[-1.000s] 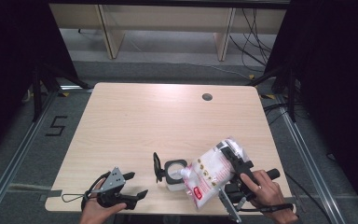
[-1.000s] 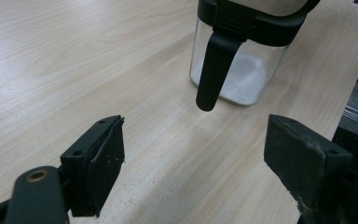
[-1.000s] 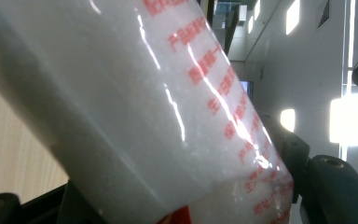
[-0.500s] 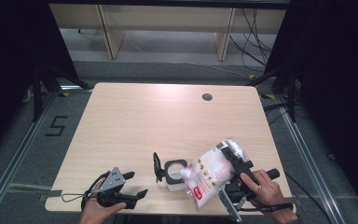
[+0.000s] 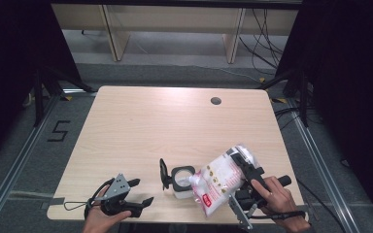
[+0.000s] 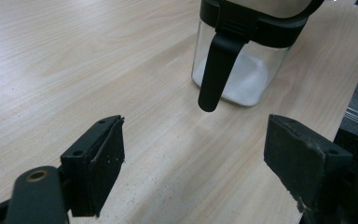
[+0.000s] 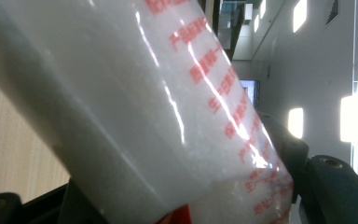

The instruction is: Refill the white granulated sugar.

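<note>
Tools (image 5: 137,198) (image 5: 243,167): two; one bag (image 5: 217,182); one jar (image 5: 182,180).

The bench (image 5: 141,126) is pale wood with a fine straight grain, and a small dark round hole (image 5: 216,101) shows near its far right edge. The bag (image 5: 218,182) is translucent white, full of white grains, printed with red lettering and a solid red patch at its lower end. The jar (image 6: 242,70) has clear glass walls, a layer of white grains at the bottom, and a black rim with a black hanging tab. The left gripper (image 5: 137,192) is black with a grey plate on top; its jaws are matt black with pale specks. The right gripper (image 5: 246,167) is black. The floor (image 5: 34,160) is grey, marked with a black 5
</note>
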The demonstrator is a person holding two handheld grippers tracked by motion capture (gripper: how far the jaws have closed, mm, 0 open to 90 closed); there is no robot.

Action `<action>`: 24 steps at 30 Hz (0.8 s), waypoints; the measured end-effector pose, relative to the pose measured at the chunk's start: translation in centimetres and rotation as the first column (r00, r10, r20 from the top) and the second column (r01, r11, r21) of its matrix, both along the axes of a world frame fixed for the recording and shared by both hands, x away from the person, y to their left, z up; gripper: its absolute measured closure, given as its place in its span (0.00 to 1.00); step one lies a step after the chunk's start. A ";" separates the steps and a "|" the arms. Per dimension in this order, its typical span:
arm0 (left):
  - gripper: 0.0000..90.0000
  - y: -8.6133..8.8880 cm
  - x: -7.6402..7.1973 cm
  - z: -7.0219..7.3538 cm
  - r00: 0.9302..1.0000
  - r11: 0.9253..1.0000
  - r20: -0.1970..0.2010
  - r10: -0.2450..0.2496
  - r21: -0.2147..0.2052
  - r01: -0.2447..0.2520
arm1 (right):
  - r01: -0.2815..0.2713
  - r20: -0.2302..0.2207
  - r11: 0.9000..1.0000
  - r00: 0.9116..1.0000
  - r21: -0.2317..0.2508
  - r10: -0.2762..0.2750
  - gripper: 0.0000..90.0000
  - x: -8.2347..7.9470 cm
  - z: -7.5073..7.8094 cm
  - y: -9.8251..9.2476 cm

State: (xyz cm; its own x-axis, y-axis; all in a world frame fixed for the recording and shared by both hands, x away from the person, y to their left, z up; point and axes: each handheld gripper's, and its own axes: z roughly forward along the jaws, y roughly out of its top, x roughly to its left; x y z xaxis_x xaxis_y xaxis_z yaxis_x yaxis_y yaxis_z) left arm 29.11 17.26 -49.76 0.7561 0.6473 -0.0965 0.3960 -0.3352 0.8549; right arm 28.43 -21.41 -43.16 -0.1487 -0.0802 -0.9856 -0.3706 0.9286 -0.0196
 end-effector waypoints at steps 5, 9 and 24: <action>0.22 0.1 0.0 0.0 1.000 1.000 0.002 -0.001 0.002 0.001 | 0.006 -0.013 1.000 1.000 0.000 -0.006 0.48 0.1 -0.3 -0.2; 0.22 0.0 0.0 0.0 1.000 1.000 -0.003 0.001 -0.001 -0.001 | -0.005 0.004 1.000 1.000 -0.021 0.005 0.48 0.2 -0.2 -0.1; 0.22 0.1 -0.1 0.0 1.000 1.000 -0.003 -0.003 0.005 0.003 | -0.041 0.080 0.993 0.996 -0.115 0.050 0.49 0.0 0.4 0.4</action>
